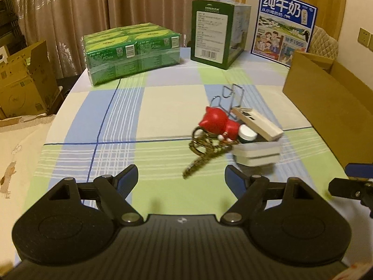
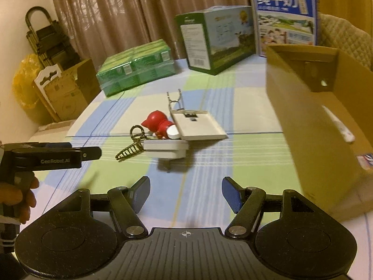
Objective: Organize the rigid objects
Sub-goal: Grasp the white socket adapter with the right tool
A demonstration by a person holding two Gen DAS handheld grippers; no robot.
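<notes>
Left wrist view: my left gripper (image 1: 181, 178) hangs open and empty, and so does my right gripper (image 2: 185, 192). Beyond them, the small pile (red figurine (image 1: 216, 120) in its middle) lies on the desk (image 1: 163, 107), beside the cardboard box (image 2: 310, 126).

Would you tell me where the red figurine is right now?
The red figurine lies mid-table in the small pile, left of the beige box, with the keyring just in front.

Keys (image 1: 200, 154) blurred; cardboard box (image 2: 326, 126) cut off.
</notes>
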